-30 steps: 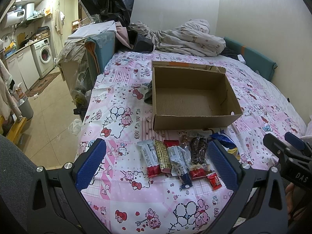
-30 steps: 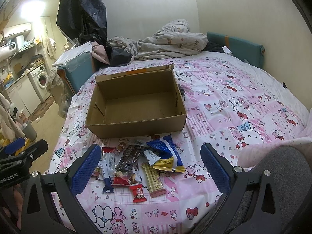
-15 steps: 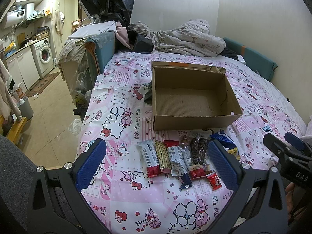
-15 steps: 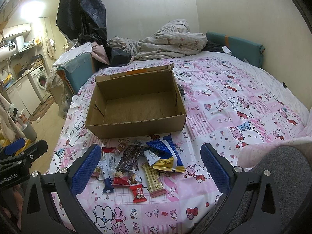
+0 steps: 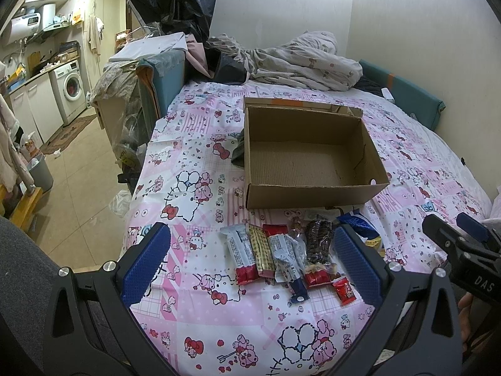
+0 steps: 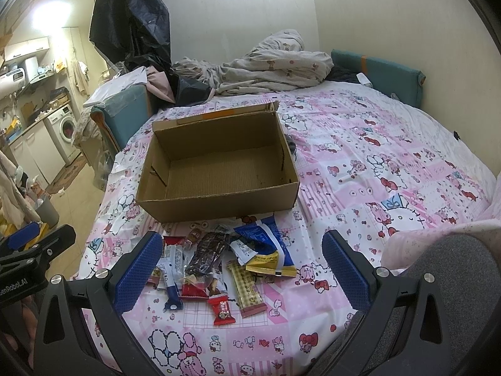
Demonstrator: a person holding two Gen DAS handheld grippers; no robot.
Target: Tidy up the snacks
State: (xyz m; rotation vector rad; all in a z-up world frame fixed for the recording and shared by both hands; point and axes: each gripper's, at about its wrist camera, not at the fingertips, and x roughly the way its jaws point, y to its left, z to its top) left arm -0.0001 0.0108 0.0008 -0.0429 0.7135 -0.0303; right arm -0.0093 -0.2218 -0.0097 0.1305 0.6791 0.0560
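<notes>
An empty open cardboard box (image 5: 308, 159) (image 6: 219, 169) sits on the pink patterned bedsheet. Several snack packets (image 5: 281, 250) (image 6: 219, 260) lie in a loose pile on the sheet just in front of it, among them a blue-and-yellow bag (image 6: 266, 247) and a small red candy (image 6: 222, 308). My left gripper (image 5: 250, 266) is open and empty, held above the near side of the pile. My right gripper (image 6: 242, 269) is open and empty, also above the pile's near side. Each gripper shows at the edge of the other's view (image 5: 463, 250) (image 6: 28, 250).
A crumpled duvet (image 5: 297, 62) and dark clothes lie at the bed's far end. A teal headboard cushion (image 5: 407, 94) runs along the right wall. The bed's left edge drops to a tiled floor (image 5: 72, 163) with a washing machine (image 5: 70, 86) beyond.
</notes>
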